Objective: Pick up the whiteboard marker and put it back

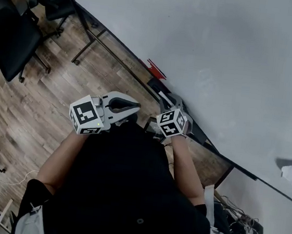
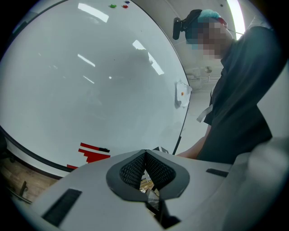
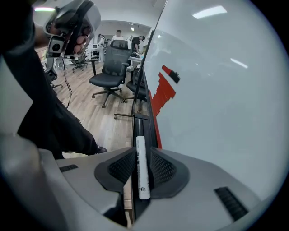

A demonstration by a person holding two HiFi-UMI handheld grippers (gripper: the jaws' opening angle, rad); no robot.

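Note:
A white whiteboard marker (image 3: 142, 173) with a black cap lies lengthwise between the ribbed pads (image 3: 162, 169) of my right gripper (image 3: 141, 152), which is shut on it. Its cap points along the black tray (image 3: 145, 108) at the whiteboard's lower edge. In the head view the right gripper (image 1: 174, 102) is close against the whiteboard (image 1: 220, 59) at the tray. My left gripper (image 1: 135, 106) hangs beside it to the left, above the floor. Its pads meet with nothing between them in the left gripper view (image 2: 145, 154).
Red stepped marks (image 3: 163, 92) and a small black piece (image 2: 104, 149) sit low on the whiteboard. The board's black stand bars (image 1: 99, 45) run over the wooden floor. Black office chairs (image 3: 110, 67) stand behind, and one (image 1: 16, 36) is at far left. Cables (image 1: 238, 224) lie at bottom right.

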